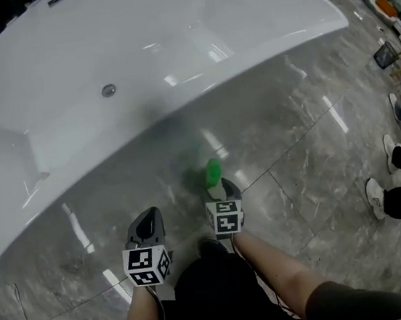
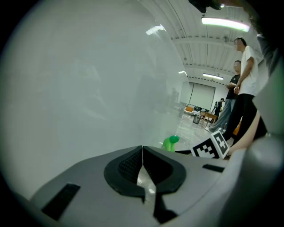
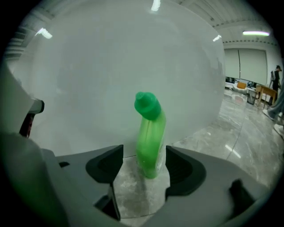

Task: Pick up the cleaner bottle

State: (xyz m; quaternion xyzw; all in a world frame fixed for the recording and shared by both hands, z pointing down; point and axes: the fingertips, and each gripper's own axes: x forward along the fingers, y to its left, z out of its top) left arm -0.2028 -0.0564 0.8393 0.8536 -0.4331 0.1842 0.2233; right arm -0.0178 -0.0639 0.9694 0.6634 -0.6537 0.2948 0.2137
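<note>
Down on the marble floor (image 1: 302, 179) beside the white bathtub (image 1: 134, 47), the green cleaner bottle (image 3: 151, 133) stands upright between the right gripper's (image 3: 144, 156) wide-open jaws, unclamped, while the left gripper (image 2: 142, 153) is closed on nothing.

The bathtub (image 1: 239, 11) is glossy, the stone floor (image 1: 298, 179) polished, the cleaner bottle (image 3: 151, 137) smooth plastic.

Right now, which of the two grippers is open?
The right gripper: its jaws stand apart, with the green bottle between them. The left gripper has its jaws shut together on nothing.
</note>
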